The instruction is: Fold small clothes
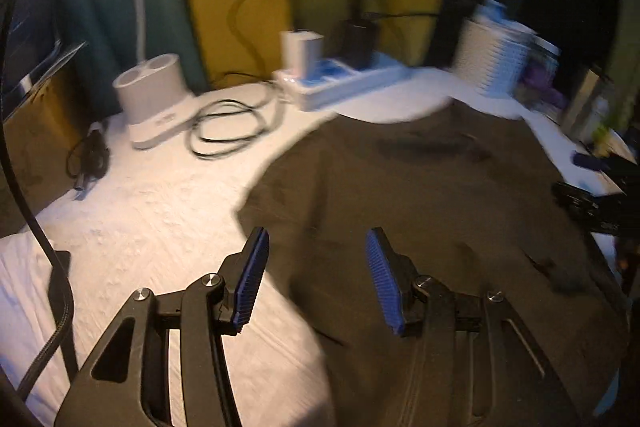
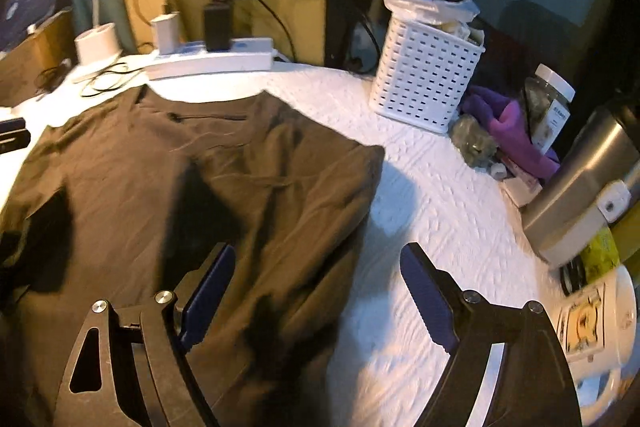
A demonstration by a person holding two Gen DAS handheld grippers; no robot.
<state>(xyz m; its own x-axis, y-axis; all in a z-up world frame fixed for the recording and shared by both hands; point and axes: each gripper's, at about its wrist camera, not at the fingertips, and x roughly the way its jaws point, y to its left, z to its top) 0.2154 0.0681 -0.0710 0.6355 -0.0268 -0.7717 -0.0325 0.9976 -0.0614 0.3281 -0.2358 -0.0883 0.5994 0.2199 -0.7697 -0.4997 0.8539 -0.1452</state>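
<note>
The garment (image 2: pixel 192 195) lies spread on the table (image 2: pixel 432 227). Behind the garment sits the power strip (image 2: pixel 212 61), with two chargers (image 2: pixel 218 27) plugged on it. Right of the garment stands the basket (image 2: pixel 424 75); the jar (image 2: pixel 550 107) is further right.

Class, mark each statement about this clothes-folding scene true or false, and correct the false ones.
1. The dark garment lies spread on the white table cover. True.
2. The right gripper is clamped on the garment. False: its jaws are open, nothing pinched.
3. A white perforated basket stands beyond the garment. True.
4. The left gripper holds a coiled cable. False: it is empty; the black cable lies on the table.
</note>
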